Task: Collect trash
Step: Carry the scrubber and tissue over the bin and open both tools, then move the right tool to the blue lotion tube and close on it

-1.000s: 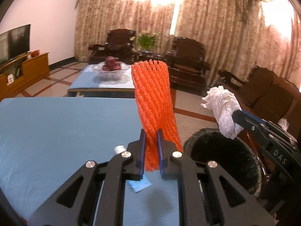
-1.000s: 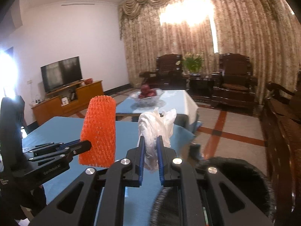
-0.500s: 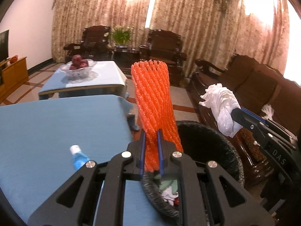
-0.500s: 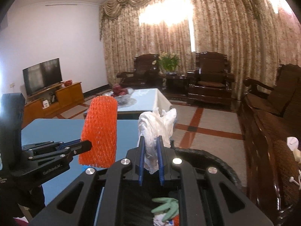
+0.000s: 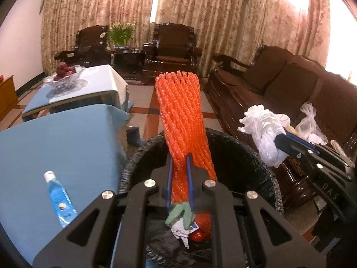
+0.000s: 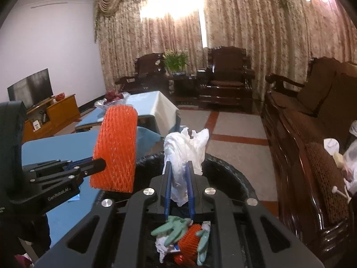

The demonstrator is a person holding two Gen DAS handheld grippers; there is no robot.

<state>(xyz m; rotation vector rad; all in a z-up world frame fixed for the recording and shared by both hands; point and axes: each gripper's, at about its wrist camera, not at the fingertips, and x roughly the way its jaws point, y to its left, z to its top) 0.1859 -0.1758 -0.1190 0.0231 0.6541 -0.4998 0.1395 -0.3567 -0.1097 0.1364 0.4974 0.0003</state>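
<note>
- Left gripper [image 5: 179, 167] is clamped on the lower end of the orange foam net sleeve [image 5: 181, 120], which stands up from between the blue fingers and leans a little away from the camera; holding it by one end leaves the rest free to fall clear on release.
- Right gripper [image 6: 178, 174] pinches a crumpled white plastic bag [image 6: 184, 149] the same way, by its lower part, with the loose bulk bunched above the fingers.
- Both pieces hang over the mouth of the black-lined trash bin [image 5: 252, 154], which sits on the floor just beside the edge of the blue table [image 5: 55, 138]. I judge both are placed there so that letting go alone finishes this step.
- Inside the bin lie green gloves [image 6: 176, 227], crumpled white paper [image 6: 161, 245] and another orange net [image 6: 189, 239], so the load should land on soft trash.
- A small blue tube [image 5: 59, 198] lies flat on the table near the bin; whether it counts as trash is unclear.
- Farther right, a dark wooden sofa [image 5: 290, 84] carries more white plastic bags [image 5: 309, 122], possibly next to collect.
</note>
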